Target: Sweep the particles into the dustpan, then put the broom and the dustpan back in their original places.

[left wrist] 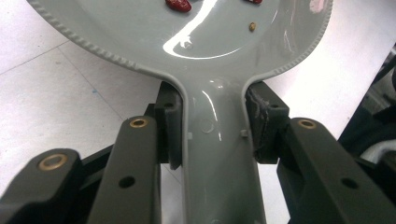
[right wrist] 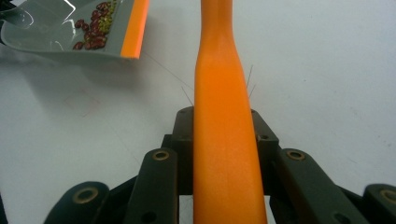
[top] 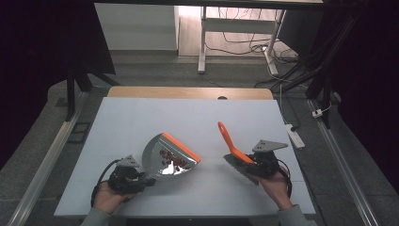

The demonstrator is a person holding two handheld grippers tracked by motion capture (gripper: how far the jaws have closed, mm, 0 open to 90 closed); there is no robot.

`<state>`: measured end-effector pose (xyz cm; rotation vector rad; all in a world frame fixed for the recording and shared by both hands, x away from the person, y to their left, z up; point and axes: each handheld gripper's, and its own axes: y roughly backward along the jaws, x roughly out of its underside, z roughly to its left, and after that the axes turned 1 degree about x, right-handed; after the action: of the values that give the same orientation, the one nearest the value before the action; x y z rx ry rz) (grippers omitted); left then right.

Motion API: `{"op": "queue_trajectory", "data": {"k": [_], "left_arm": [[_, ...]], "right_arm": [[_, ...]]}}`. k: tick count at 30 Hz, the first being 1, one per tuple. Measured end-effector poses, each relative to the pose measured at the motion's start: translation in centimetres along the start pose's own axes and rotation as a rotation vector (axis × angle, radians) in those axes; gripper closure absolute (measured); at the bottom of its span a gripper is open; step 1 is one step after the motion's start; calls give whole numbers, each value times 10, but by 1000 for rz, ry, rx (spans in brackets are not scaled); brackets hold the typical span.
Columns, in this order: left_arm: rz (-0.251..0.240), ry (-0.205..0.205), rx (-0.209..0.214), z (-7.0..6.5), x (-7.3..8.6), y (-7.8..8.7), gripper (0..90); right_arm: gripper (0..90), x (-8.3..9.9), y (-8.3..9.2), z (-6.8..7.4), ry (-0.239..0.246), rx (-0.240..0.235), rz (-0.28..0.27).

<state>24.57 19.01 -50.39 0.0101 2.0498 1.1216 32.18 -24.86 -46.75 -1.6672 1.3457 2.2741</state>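
Note:
A grey dustpan (top: pixel 157 153) with an orange lip sits tilted on the white table (top: pixel 188 117), a pile of red beans (top: pixel 170 160) inside it. My left gripper (top: pixel 141 181) is shut on the dustpan's handle. In the left gripper view the pads (left wrist: pixel 170 126) press both sides of the grey handle below the dustpan (left wrist: pixel 201 37), where loose beans (left wrist: pixel 178 4) lie. My right gripper (top: pixel 249 162) is shut on an orange-handled brush (top: pixel 230 143), its handle pointing away and left. In the right gripper view the brush handle (right wrist: pixel 224 93) runs between the jaws of the right gripper (right wrist: pixel 222 135); the dustpan (right wrist: pixel 56 28) lies at upper left.
The table's far edge is a wooden strip (top: pixel 188 92). Beyond it stand white desk legs (top: pixel 202 42) and tangled cables on the floor. A white power strip (top: pixel 295 135) lies on the floor to the right of the table. Metal rails run along both sides.

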Motion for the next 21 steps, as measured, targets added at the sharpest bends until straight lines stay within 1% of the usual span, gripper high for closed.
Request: {"op": "queue_trajectory", "data": {"k": [1,5,7,9,13,17,20,21], "left_arm": [[-3,6,-8,-1,-1,0,619],[-20,6,-26,-2,-3,2,619],[-33,17,-34,-1,-3,3,618],[-37,26,-51,1,-3,3,618],[-36,39,-67,6,-3,3,619],[-53,52,-72,8,0,7,618],[-61,53,-81,8,2,8,618],[-64,59,-89,9,3,9,618]], "right_arm": [[708,1,1,0,0,1,0],[708,4,2,-3,12,4,11],[708,4,2,-5,9,-1,11],[708,5,0,-8,7,-11,15],[708,6,-4,-11,18,-14,36],[708,8,-5,-13,-12,-11,53],[708,9,-6,-11,-46,12,79],[708,9,-5,-10,-55,14,82]]}}
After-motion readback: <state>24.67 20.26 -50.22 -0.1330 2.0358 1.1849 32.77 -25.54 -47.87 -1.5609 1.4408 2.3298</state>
